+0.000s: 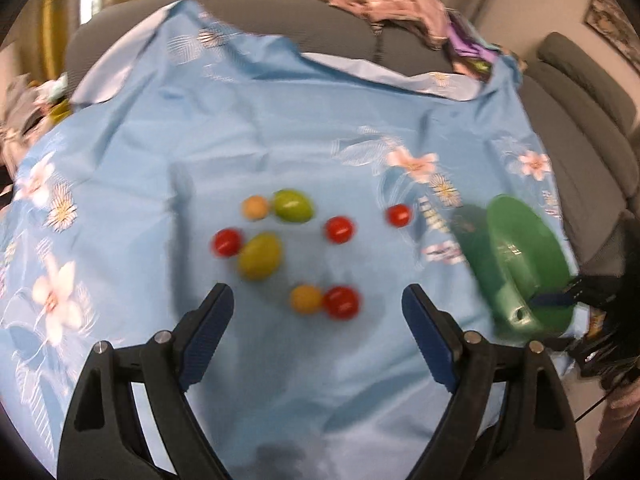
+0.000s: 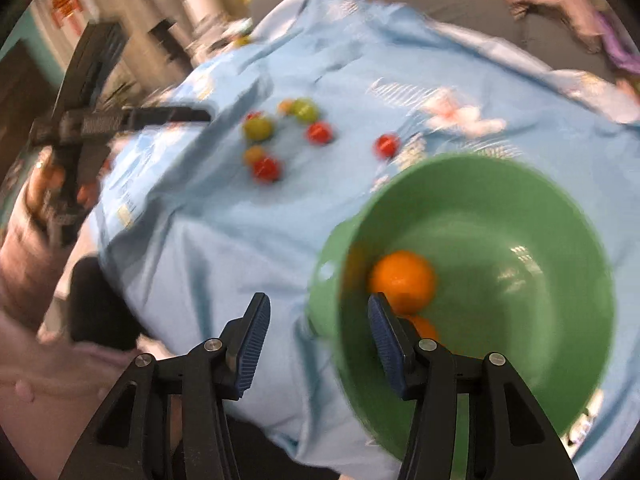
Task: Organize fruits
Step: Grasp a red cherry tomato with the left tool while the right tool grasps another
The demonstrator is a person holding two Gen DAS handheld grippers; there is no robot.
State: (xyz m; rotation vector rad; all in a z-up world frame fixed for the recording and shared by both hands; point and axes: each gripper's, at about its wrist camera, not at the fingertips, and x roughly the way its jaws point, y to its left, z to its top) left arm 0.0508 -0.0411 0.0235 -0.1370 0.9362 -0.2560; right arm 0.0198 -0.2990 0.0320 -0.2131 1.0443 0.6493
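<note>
Left wrist view puts your left gripper (image 1: 318,312) spread wide and empty above the blue cloth (image 1: 248,128), with an orange fruit (image 1: 306,299) and a red fruit (image 1: 341,302) touching each other just beyond its fingertips at frame centre. You look to be in the gathering step: most fruit lies loose mid-frame. Next, lower onto one piece without nudging its neighbour. In the right wrist view, your right gripper (image 2: 316,344) straddles the near rim of the green bowl (image 2: 560,208), one finger inside and one outside; whether it grips is unclear. An orange (image 2: 402,276) sits inside, lower right.
</note>
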